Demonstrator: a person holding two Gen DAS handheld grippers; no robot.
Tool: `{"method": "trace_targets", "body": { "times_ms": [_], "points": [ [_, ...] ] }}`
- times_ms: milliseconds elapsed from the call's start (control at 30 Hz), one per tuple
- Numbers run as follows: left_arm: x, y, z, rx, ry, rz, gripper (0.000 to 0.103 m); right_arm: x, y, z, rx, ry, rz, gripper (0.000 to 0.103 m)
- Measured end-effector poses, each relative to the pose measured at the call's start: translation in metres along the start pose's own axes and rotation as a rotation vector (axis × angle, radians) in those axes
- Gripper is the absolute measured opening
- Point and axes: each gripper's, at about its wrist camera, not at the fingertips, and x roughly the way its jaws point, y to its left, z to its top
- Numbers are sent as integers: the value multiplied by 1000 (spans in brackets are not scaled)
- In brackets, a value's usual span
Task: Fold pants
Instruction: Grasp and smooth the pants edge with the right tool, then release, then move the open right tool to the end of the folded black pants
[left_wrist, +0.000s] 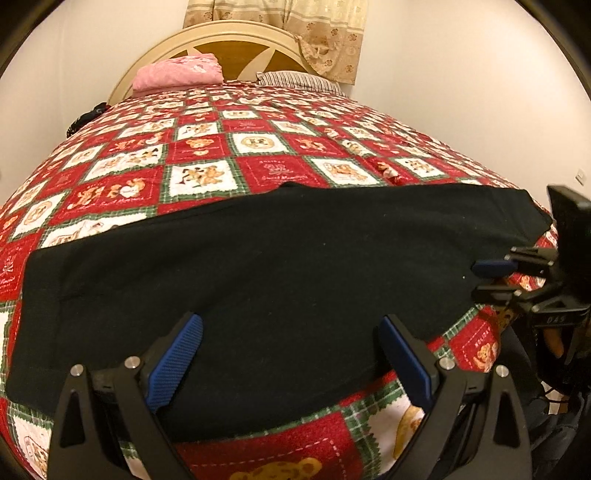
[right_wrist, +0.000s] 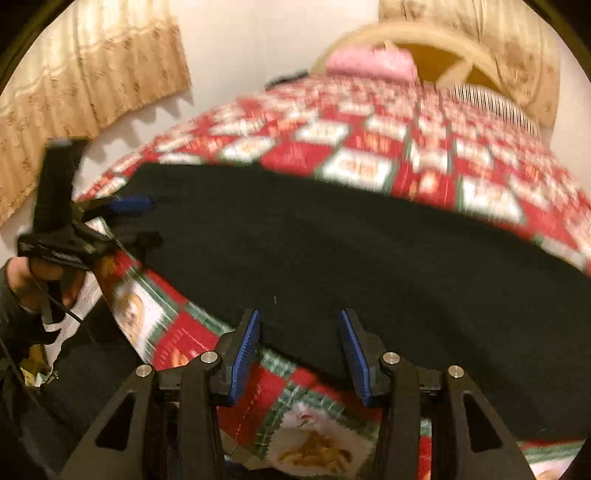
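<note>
Black pants (left_wrist: 258, 258) lie flat across the quilted bed (left_wrist: 207, 147), ends cut off by the frame. Left claw (left_wrist: 291, 332) gapes wide, right claw (right_wrist: 299, 325) half-spread; both empty. Right view blurred.

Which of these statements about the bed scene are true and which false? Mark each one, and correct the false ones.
1. The black pants lie spread flat across the near part of the quilt. True.
2. The left tongs are clamped shut on the pants. False: they stand open over the pants' near edge, with no cloth pinched.
3. A pink pillow lies at the headboard. True.
4. The right tongs hold a folded towel. False: they are open and hold nothing, poised above the pants' edge.
5. The quilt is plain blue. False: it is a red, white and green patchwork with teddy bears.
</note>
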Motion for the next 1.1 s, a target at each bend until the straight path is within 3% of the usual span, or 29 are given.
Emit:
{"method": "trace_targets", "body": {
  "times_ms": [333,600,700,767,900,1000,1100],
  "points": [
    [-5,2,1,3,-8,19,99,-6,-5,-6,51,-36,33,47],
    [-17,43,2,-53,-3,148,99,-20,1,-5,31,-108,21,48],
    [-20,62,0,-111,-3,155,99,-23,1,-4,26,-124,23,52],
    [-16,69,-4,-130,5,149,99,-19,0,-4,29,-103,21,54],
    [-13,58,-8,-63,11,204,99,-2,-4,-9,34,-21,-15,54],
    [-15,52,-4,-76,9,195,99,-13,-3,-10,25,-53,-8,54],
    [-21,41,7,-70,-22,169,99,-40,-20,-11,55,-143,-23,54]
  ]
}}
